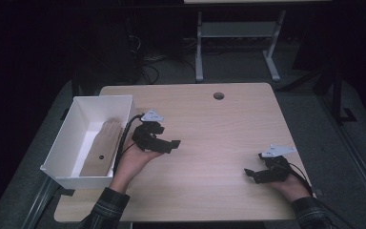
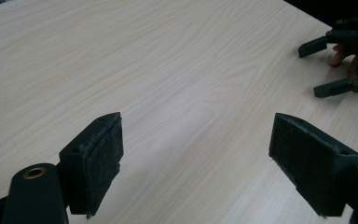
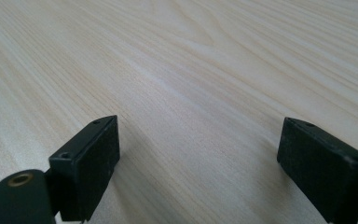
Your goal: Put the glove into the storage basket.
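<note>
My left gripper (image 1: pixel 167 137) is held just right of the white bin (image 1: pixel 67 131), pointing right over the wooden table (image 1: pixel 219 129). In the left gripper view its jaws (image 2: pixel 196 163) stand wide apart with bare wood between them. My right gripper (image 1: pixel 253 164) rests low near the table's front right, pointing left. Its jaws (image 3: pixel 198 163) are also wide apart over bare wood. Farther off in the left gripper view, the right gripper (image 2: pixel 338 65) appears at the top right, with fingers of the hand behind it.
The white bin sits at the table's left edge with a flat tan piece (image 1: pixel 100 148) lying inside it. A round cable hole (image 1: pixel 218 95) marks the table's far side. Legs of another desk (image 1: pixel 199 47) stand on the floor behind.
</note>
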A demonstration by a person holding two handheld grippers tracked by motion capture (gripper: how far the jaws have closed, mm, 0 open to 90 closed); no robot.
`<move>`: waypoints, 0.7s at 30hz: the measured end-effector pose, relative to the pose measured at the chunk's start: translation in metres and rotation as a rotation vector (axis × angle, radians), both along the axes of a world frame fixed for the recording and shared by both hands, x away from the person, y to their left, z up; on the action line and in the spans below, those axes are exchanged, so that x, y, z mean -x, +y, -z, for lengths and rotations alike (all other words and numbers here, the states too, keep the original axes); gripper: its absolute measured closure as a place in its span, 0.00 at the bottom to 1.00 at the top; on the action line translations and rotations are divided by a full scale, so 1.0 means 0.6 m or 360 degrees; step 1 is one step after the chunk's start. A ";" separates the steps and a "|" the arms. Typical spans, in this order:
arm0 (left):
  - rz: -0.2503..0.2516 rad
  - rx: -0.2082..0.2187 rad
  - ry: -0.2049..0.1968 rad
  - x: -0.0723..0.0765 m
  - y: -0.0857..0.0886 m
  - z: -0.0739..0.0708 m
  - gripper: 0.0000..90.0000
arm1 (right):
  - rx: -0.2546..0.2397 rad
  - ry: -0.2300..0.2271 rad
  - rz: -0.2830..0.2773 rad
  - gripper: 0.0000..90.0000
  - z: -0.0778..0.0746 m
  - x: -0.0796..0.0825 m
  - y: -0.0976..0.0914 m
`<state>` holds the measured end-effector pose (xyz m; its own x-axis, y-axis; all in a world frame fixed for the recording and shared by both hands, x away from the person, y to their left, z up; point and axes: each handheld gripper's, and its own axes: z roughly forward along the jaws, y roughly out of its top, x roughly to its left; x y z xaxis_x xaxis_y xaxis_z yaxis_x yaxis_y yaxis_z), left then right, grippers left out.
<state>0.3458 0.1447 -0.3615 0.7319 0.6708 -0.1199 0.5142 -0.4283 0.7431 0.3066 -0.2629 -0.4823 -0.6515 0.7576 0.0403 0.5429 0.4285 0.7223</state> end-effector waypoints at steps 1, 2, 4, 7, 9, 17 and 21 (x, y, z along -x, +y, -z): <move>0.0000 0.0000 0.0000 0.000 0.000 0.000 0.19 | 0.0000 0.0000 0.0000 0.14 0.000 0.000 0.000; 0.0016 -0.0007 -0.0005 0.003 -0.005 0.010 0.19 | 0.0001 -0.0002 0.0000 0.14 0.000 0.000 0.000; 0.0027 -0.0011 -0.0015 0.005 -0.007 0.016 0.19 | 0.0000 0.0001 0.0001 0.14 0.000 0.000 0.000; 0.0036 -0.0031 -0.0022 0.009 -0.014 0.033 0.19 | 0.0002 0.0001 -0.0003 0.14 0.000 0.000 0.000; 0.0047 -0.0046 -0.0013 0.012 -0.016 0.045 0.19 | 0.0003 -0.0002 -0.0004 0.14 0.000 0.000 0.000; 0.0091 -0.0067 -0.0023 0.023 -0.030 0.099 0.19 | 0.0003 0.0000 -0.0003 0.14 0.000 0.001 0.000; 0.0107 -0.0096 -0.0029 0.030 -0.037 0.123 0.19 | 0.0003 -0.0003 -0.0006 0.14 0.000 0.000 0.000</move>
<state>0.3280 0.1227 -0.4355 0.7774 0.6255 -0.0672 0.4694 -0.5056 0.7239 0.3063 -0.2628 -0.4822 -0.6546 0.7551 0.0376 0.5399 0.4321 0.7224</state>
